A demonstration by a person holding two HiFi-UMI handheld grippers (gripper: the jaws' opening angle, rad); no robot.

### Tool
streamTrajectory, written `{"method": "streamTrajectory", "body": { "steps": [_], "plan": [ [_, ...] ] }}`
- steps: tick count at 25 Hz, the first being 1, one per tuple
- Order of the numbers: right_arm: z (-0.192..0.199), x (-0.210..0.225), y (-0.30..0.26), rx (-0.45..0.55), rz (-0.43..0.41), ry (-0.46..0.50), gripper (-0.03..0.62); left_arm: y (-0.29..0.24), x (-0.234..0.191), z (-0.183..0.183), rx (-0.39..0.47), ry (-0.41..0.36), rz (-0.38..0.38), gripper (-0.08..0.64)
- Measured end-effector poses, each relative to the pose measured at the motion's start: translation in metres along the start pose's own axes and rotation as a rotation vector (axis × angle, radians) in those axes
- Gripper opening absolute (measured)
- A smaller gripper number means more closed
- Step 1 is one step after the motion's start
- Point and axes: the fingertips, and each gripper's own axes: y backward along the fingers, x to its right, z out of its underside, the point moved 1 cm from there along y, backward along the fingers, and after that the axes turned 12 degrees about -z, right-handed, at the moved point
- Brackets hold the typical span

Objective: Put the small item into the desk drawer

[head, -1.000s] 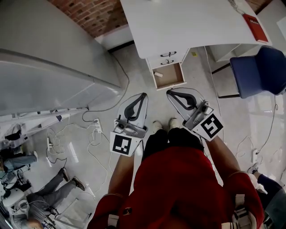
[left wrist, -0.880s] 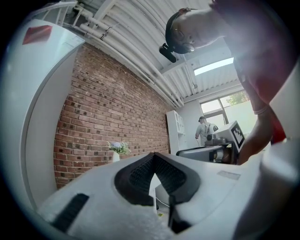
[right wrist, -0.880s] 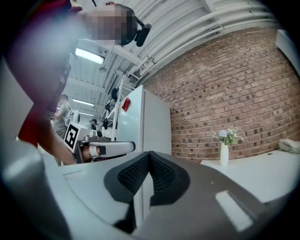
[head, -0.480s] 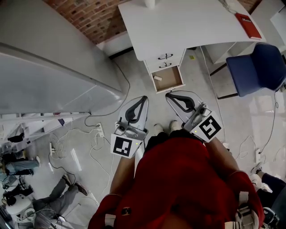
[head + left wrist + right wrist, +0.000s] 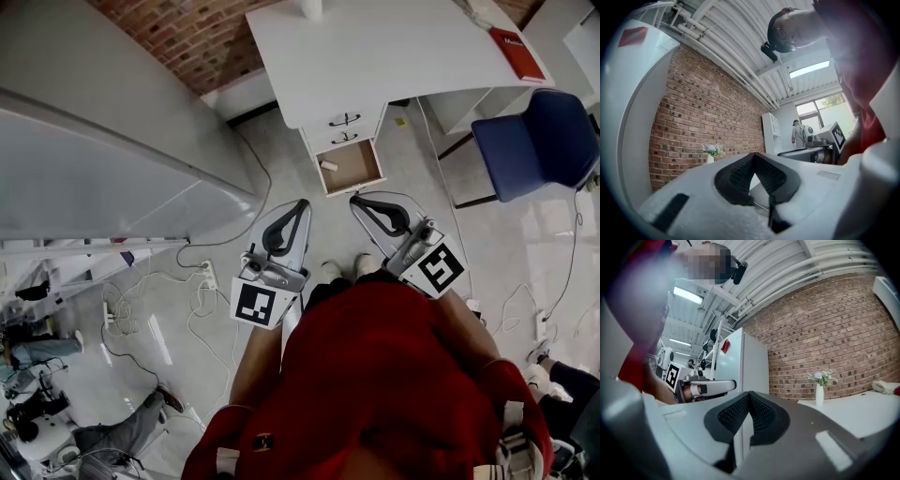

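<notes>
Red-brick wall (image 5: 187, 28) at 11 o'clock; pale tiled floor (image 5: 281, 178) underfoot. White rectangular desk (image 5: 394, 56) at 12, blue padded chair (image 5: 534, 141) at 2. Open brown-lined desk drawer (image 5: 361, 169) juts toward the person. Left gripper (image 5: 301, 202) and right gripper (image 5: 355, 198): jaws pressed together, nothing between them. Small white block (image 5: 329, 165) lies in the drawer's left part, at 12 from both tips, apart from them.

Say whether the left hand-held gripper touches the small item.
Apart. Head view: small item lies in the open drawer, floor showing between drawer and left hand-held gripper.
</notes>
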Motion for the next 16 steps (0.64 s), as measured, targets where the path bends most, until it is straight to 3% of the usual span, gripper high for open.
{"method": "streamTrajectory", "body": {
  "steps": [4,13,16],
  "plan": [
    [0.008,-0.003,0.006,-0.025,-0.008,-0.004,0.011,0.0,0.002,0.005,-0.027,0.005,0.01,0.005],
    [0.008,0.002,0.014,-0.032,0.013,-0.002,0.011,-0.001,0.001,0.003,0.021,-0.012,0.035,0.005],
    [0.011,0.003,0.014,-0.034,0.02,-0.007,0.011,-0.001,-0.001,0.006,-0.006,-0.004,0.029,0.005]
  ]
}}
